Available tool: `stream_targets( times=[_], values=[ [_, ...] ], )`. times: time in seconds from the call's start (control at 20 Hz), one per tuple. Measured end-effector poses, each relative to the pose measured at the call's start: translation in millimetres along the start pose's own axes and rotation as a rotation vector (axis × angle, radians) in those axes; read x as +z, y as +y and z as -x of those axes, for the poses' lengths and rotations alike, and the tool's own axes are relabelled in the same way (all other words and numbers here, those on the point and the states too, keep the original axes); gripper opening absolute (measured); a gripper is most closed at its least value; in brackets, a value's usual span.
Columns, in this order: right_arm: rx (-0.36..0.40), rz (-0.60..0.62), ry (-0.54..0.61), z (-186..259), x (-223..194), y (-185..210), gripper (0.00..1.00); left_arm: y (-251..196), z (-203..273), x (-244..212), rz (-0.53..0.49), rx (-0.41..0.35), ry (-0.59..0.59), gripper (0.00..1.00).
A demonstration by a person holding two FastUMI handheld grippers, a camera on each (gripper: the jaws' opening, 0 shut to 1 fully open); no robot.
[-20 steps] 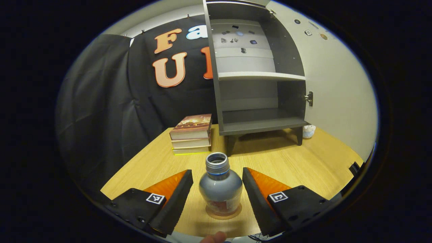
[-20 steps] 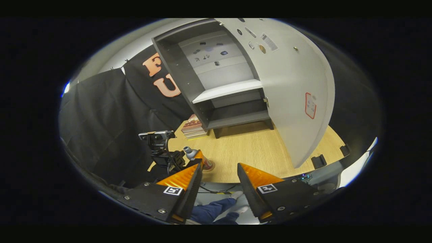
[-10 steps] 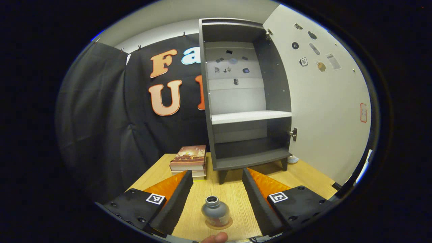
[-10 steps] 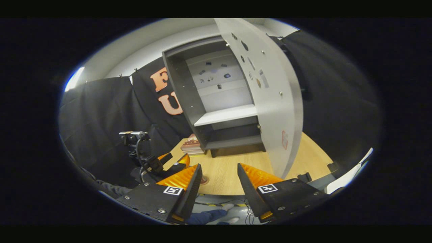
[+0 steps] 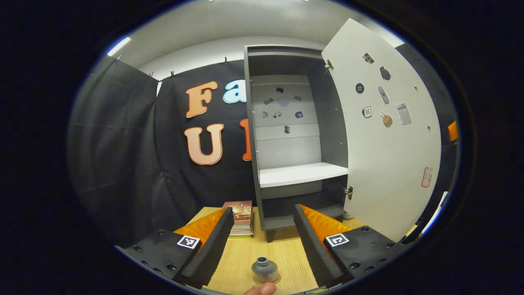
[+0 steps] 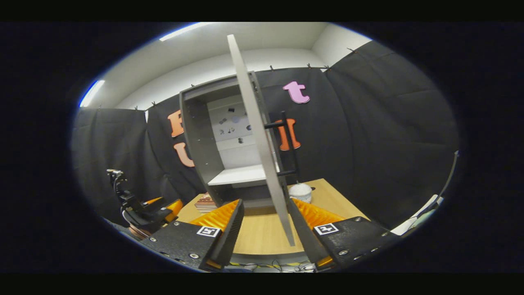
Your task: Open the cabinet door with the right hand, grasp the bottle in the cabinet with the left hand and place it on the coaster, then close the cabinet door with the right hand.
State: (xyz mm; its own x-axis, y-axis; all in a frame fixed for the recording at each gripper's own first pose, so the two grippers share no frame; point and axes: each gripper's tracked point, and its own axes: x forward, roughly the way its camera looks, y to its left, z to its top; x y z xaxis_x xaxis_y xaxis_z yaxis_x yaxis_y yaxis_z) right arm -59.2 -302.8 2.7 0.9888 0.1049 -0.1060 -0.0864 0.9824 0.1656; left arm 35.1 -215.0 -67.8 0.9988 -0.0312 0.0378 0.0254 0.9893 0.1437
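While the bottle (image 5: 264, 269) sits upright on the coaster (image 5: 267, 280) on the table (image 5: 245, 258), the left gripper (image 5: 264, 229) hangs back with its jaws apart and empty, and the right gripper (image 6: 264, 215) has its jaws apart with the open cabinet door (image 6: 262, 143) edge-on between them.

Even, moderately bright illumination is supplied from overhead by a ceiling strip light (image 5: 117, 46), also seen in the right gripper view (image 6: 184, 31). The white cabinet door (image 5: 389, 135) is rendered brightest, while the lower cabinet (image 5: 286, 123) interior is left in shadow. Strong fisheye curvature is introduced toward the edges, where a thin blue fringe is visible. Focus is held sharp throughout; no motion blur is evident.
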Motion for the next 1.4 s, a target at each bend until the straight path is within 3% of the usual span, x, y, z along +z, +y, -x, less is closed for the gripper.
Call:
stream_targets(
  times=[0.2, 0.45, 0.8, 0.95, 1.4],
  values=[
    [-0.017, 0.039, -0.036, -4, 21, -28, 0.69, 1, 11, 8, 0.008, -0.016, 0.016, 0.95],
    [0.002, 0.042, -0.049, -40, 30, -44, 0.7, 18, 24, 20, -0.004, 0.023, 0.021, 0.95],
    [-0.015, 0.087, -0.068, -46, 23, -34, 0.7, 39, 23, 21, -0.018, 0.056, 0.027, 0.95],
    [0.001, 0.135, -0.055, -46, 17, -12, 0.7, 50, 18, 7, 0.01, 0.054, 0.061, 0.99],
    [0.114, 0.095, -0.039, -71, -13, 95, 0.7, 116, -7, -9, 0.062, 0.069, 0.088, 0.96]
  ],
)
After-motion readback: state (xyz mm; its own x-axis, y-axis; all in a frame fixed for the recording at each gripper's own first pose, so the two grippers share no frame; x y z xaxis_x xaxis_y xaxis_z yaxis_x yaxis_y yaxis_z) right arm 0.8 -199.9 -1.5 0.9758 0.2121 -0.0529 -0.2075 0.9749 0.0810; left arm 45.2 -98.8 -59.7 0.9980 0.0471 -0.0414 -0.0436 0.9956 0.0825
